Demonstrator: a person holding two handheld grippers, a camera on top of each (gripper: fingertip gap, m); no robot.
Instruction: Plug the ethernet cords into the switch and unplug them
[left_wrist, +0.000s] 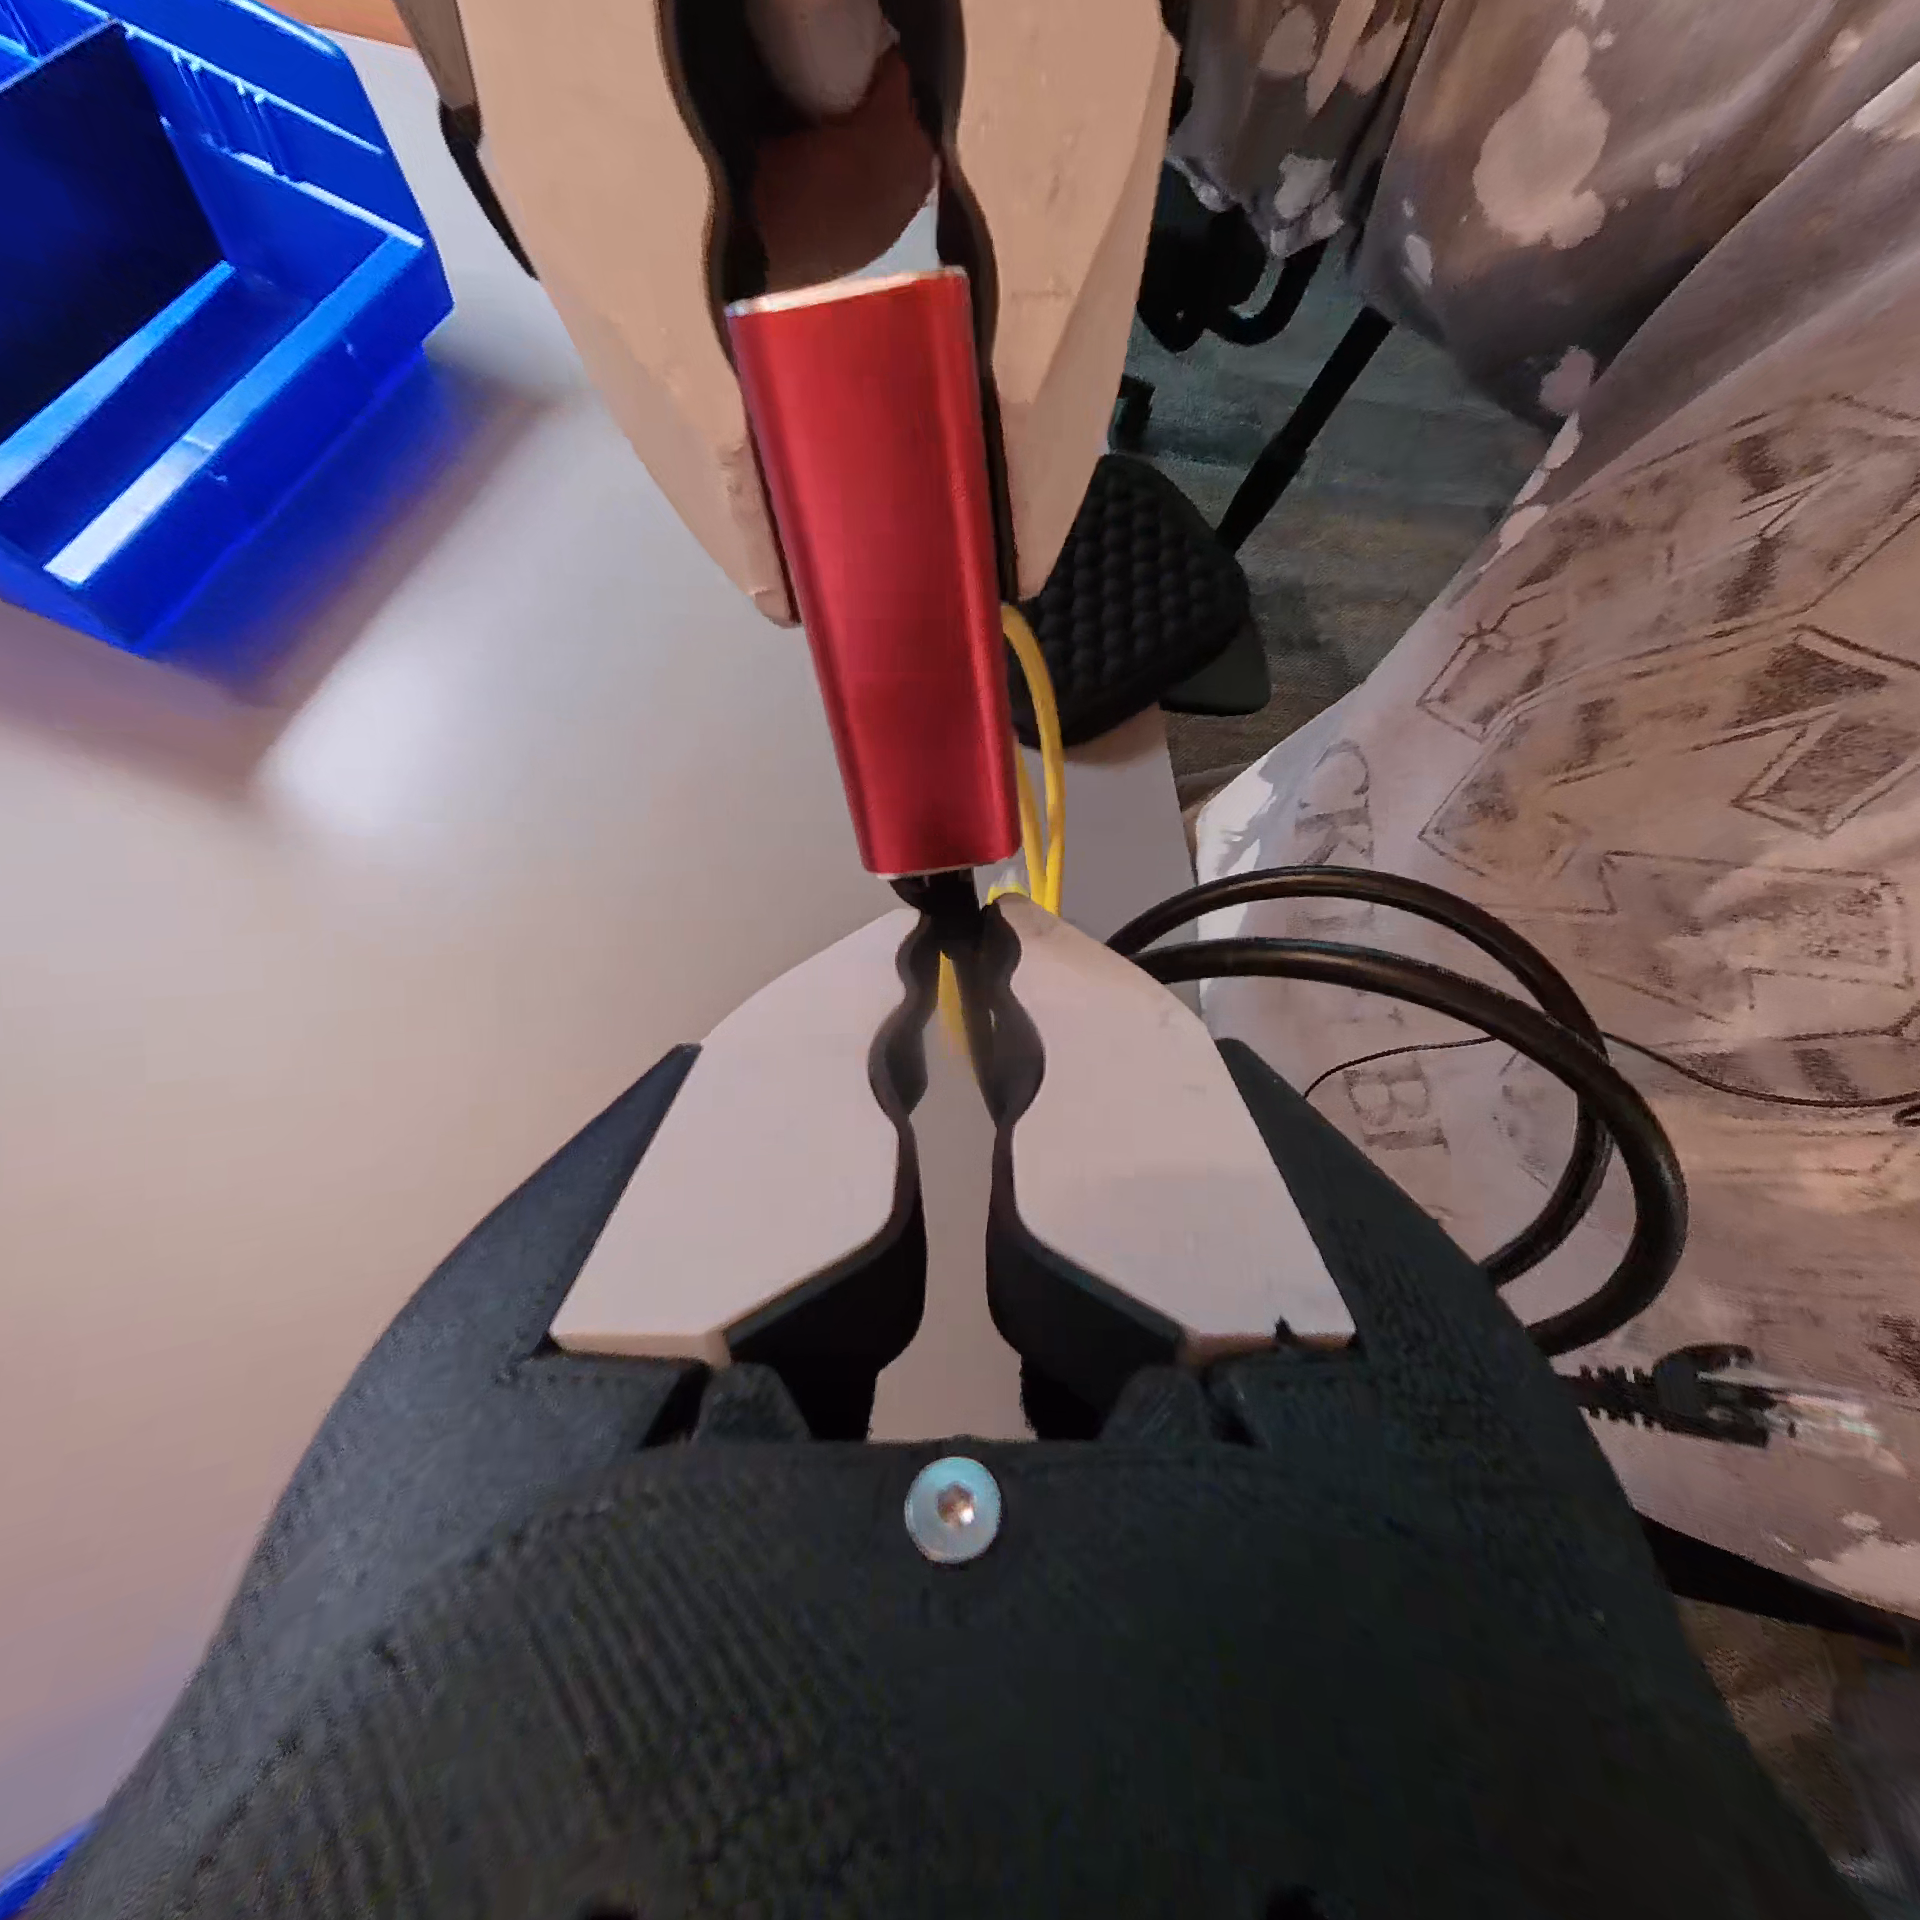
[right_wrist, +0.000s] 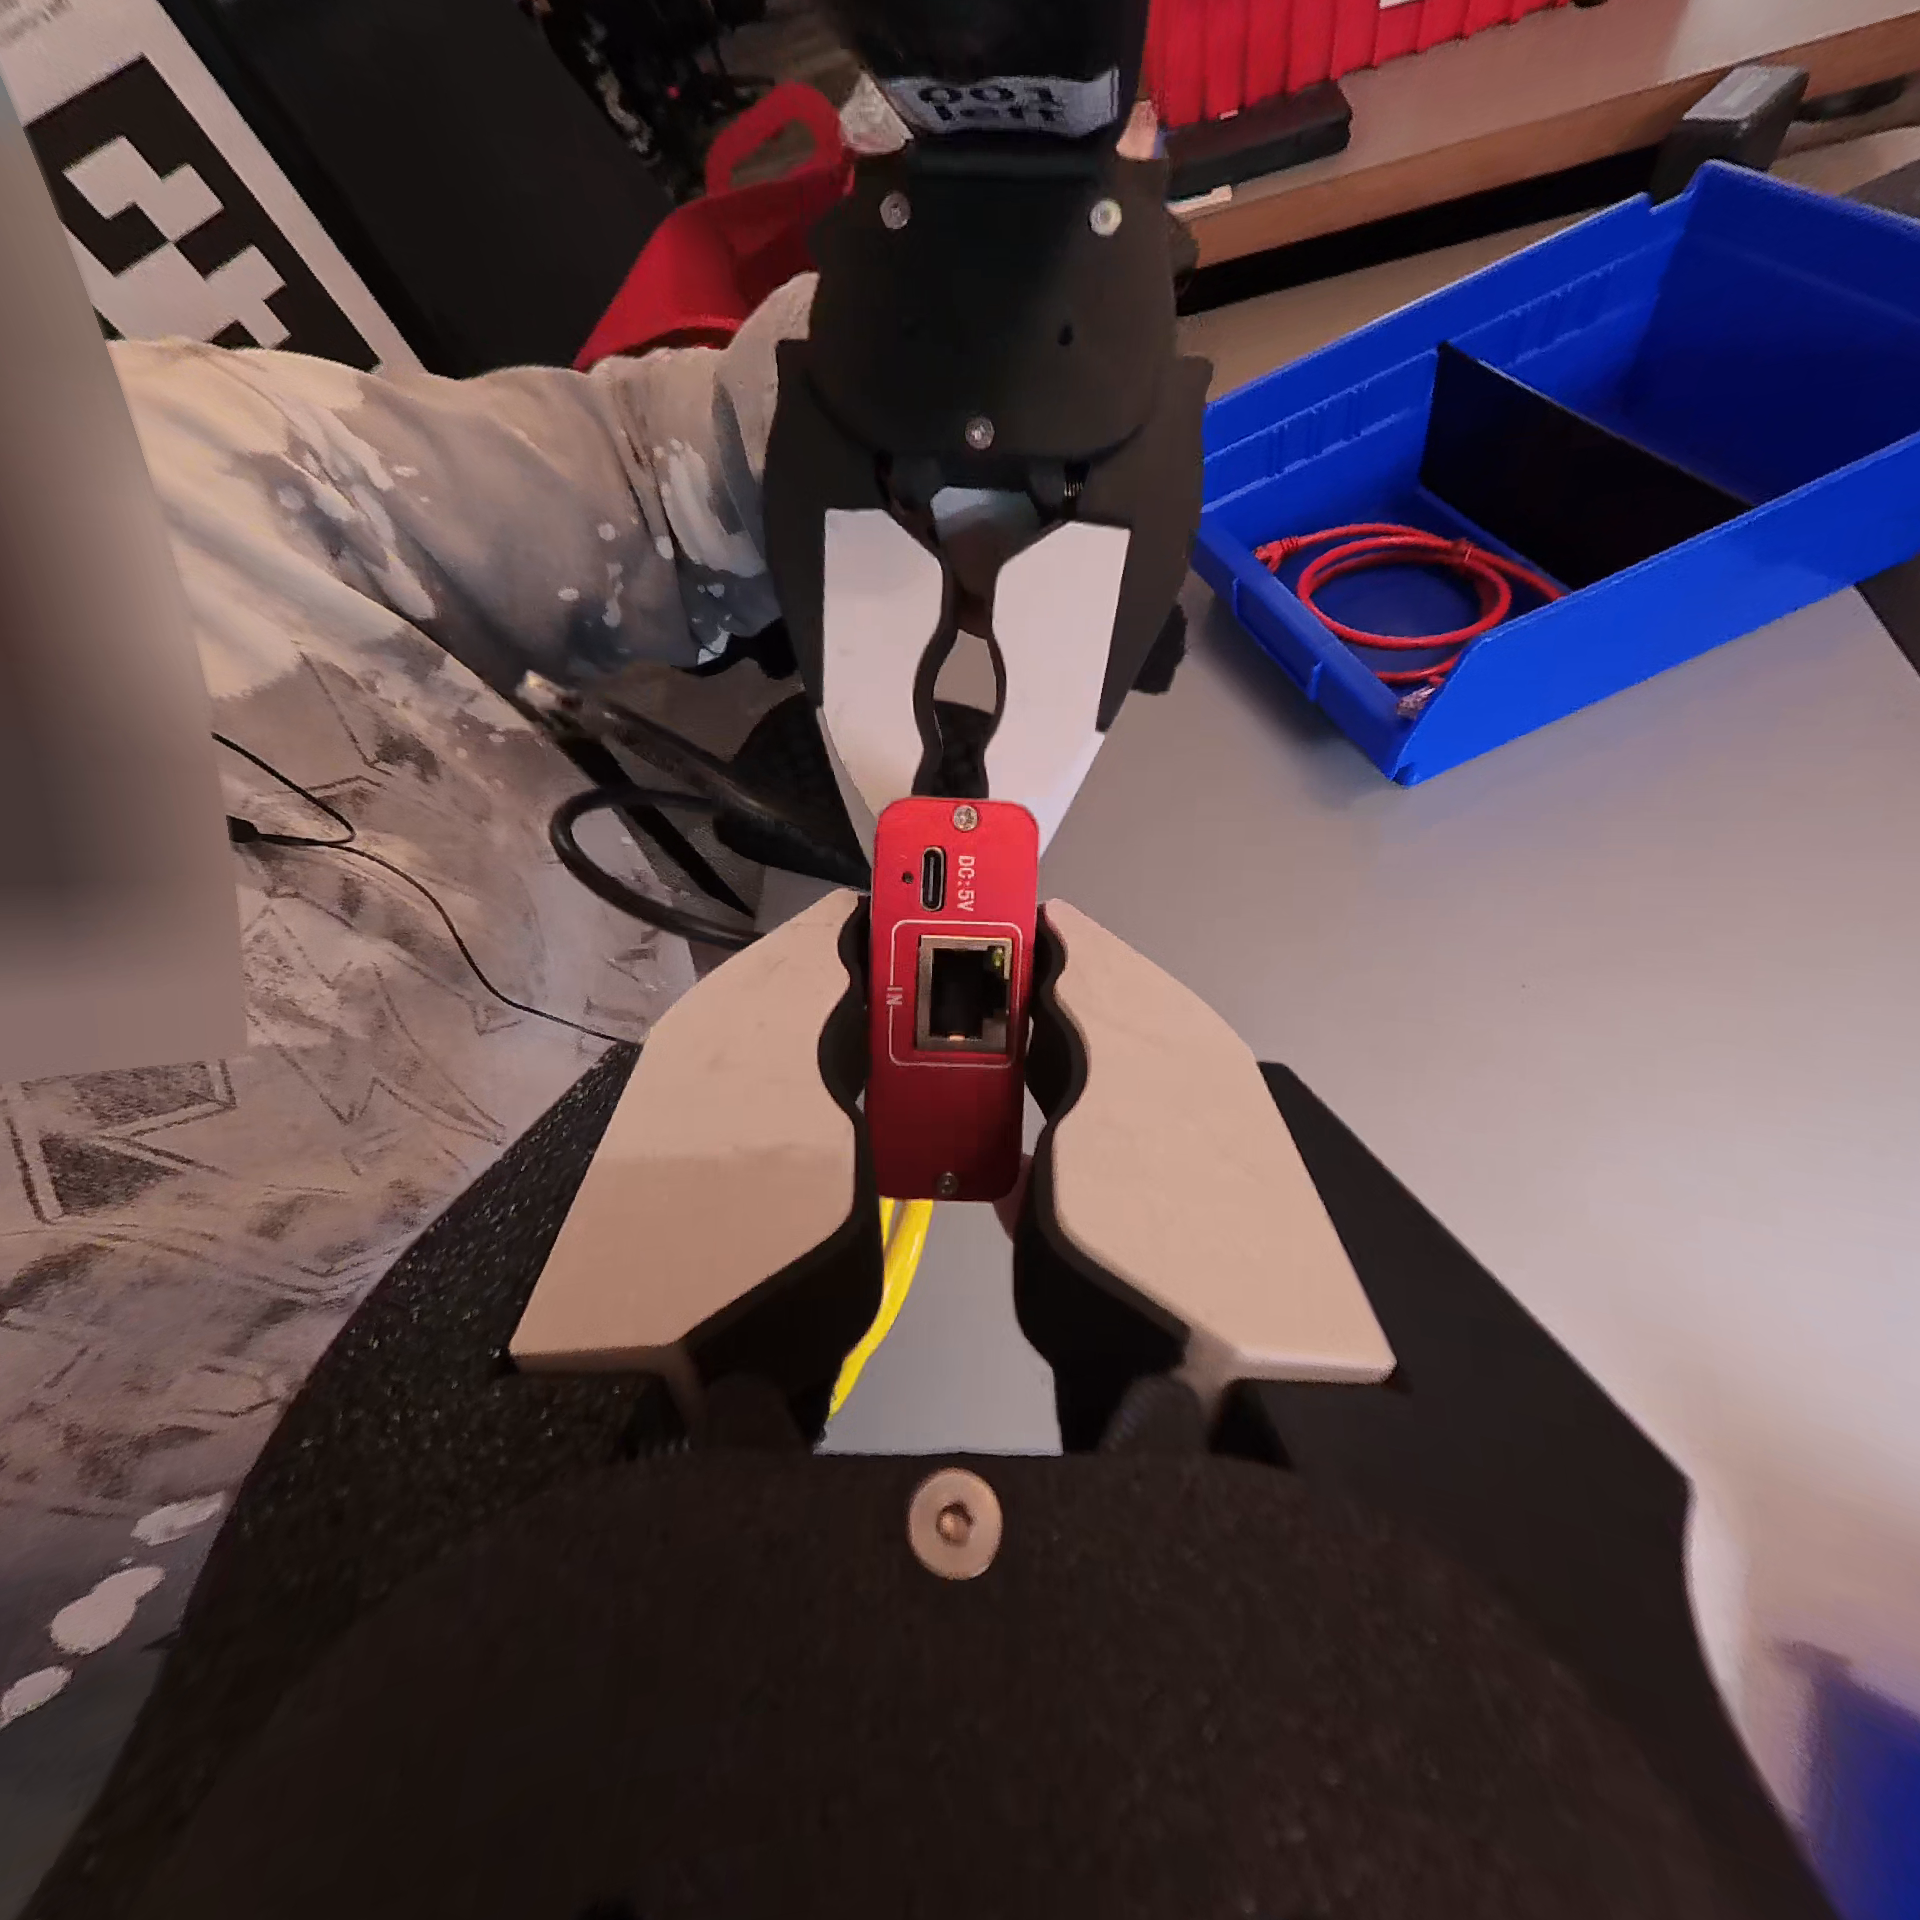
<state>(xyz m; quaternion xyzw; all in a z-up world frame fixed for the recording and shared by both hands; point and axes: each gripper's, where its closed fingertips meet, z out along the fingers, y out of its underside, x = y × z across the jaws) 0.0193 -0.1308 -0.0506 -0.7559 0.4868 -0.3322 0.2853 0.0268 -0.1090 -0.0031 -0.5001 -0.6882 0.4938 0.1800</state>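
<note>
My right gripper (right_wrist: 948, 909) is shut on a red switch (right_wrist: 951, 1122) and holds it above the grey table (right_wrist: 1455, 987). The end face toward that camera has one empty port (right_wrist: 961, 997). In the left wrist view the switch (left_wrist: 883, 582) points at my left gripper (left_wrist: 951, 920), which is shut on a black plug at the switch's near end. A yellow cord (left_wrist: 1044, 748) goes into the same end and hangs below (right_wrist: 883, 1278). The black cord (left_wrist: 1507, 997) loops to the right, and its free plug (left_wrist: 1673, 1392) lies on patterned cloth.
A blue divided bin (right_wrist: 1621, 665) stands on the table at the right with a coiled red cord (right_wrist: 1392, 603) in it; it also shows in the left wrist view (left_wrist: 208, 416). A person's patterned clothing (left_wrist: 1610, 831) and a black chair arm (left_wrist: 1132, 613) lie past the table edge.
</note>
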